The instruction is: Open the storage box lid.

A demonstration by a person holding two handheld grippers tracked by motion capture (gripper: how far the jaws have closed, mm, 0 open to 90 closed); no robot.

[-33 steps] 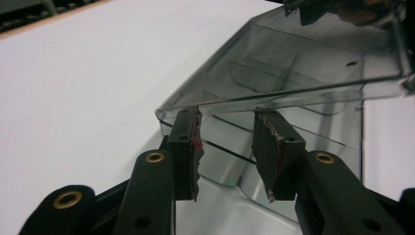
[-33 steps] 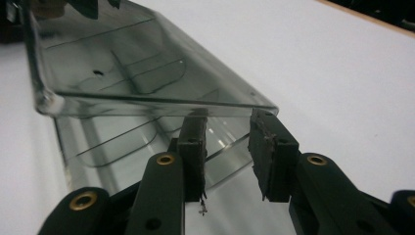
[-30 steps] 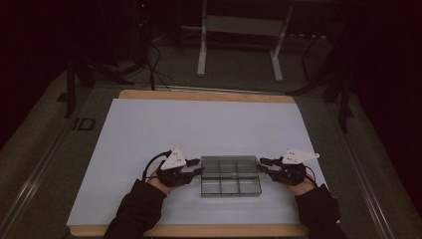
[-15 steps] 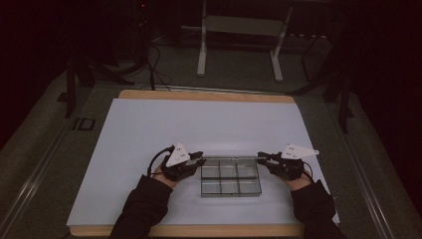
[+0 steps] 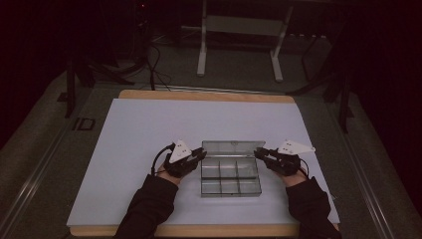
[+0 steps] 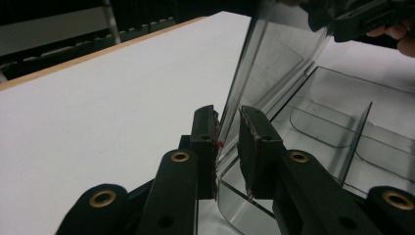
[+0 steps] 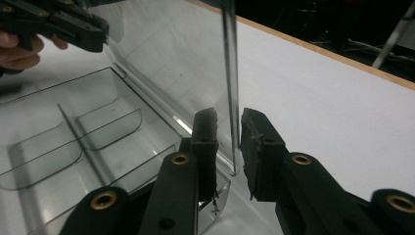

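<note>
While its lid (image 5: 233,148) stands raised near upright along the far edge, the clear compartment box (image 5: 230,180) sits on the white bench (image 5: 139,129), near the bench's front edge and slightly right of its middle. Box base: six empty compartments in two rows, divided by clear walls. Left claw (image 5: 201,154): at the box's left side, jaws set either side of the lid's left edge, narrow gap, one pad touching the plastic; a firm pinch cannot be told. Right claw (image 5: 259,152): at the box's right side, jaws straddling the lid's right edge likewise, a sliver of gap visible on the outer side. Each claw is held in a gloved hand.
</note>
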